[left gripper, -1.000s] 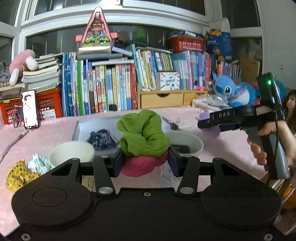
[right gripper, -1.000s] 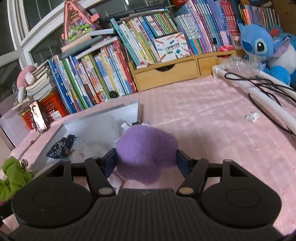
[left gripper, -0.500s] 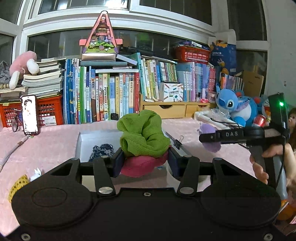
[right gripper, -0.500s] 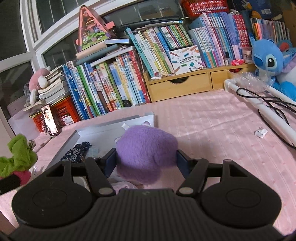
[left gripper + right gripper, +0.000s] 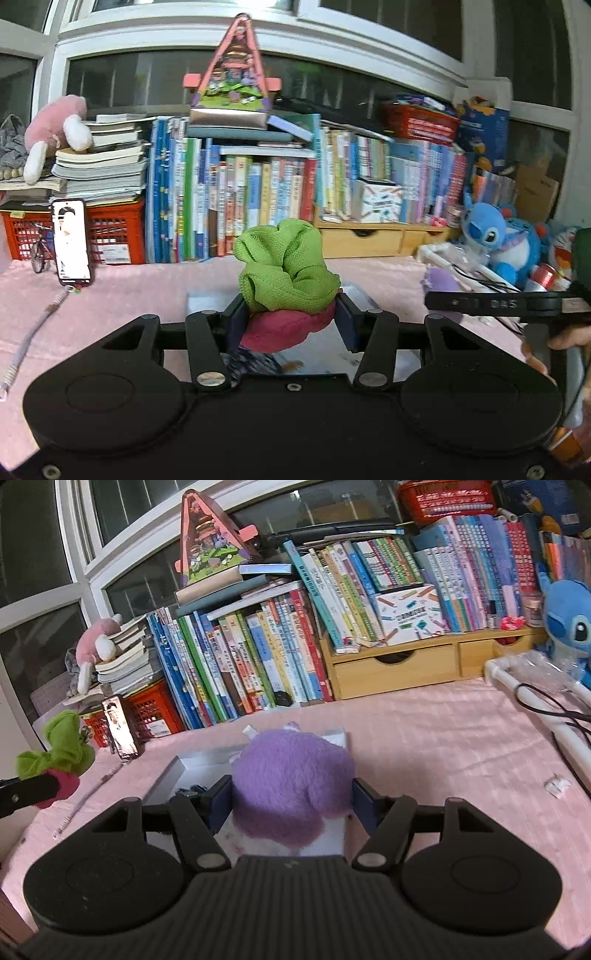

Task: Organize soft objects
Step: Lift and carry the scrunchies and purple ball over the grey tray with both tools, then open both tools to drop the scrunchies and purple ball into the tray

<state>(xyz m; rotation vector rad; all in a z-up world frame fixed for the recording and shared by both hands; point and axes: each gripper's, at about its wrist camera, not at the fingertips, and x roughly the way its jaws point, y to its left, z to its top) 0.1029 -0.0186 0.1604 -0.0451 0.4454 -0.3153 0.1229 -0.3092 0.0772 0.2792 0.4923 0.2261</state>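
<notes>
I see a pink-clothed counter [image 5: 424, 738] with books [image 5: 280, 657] behind the white tray [image 5: 207, 757]. My left claw [image 5: 290, 319] clamps a green-and-red plush [image 5: 288, 273] above the tray; my right claw [image 5: 291, 801] clamps a purple plush [image 5: 291, 775] there. Only the left view shows the bicycle model [image 5: 37, 247].

- Left gripper [image 5: 289, 320] is held level, its blue pads clamped on a green-and-red plush [image 5: 288, 284]
- Right gripper [image 5: 291, 800] is pinched tight around a purple plush [image 5: 291, 781], with the person's right hand [image 5: 554, 349] gripping its handle
</notes>
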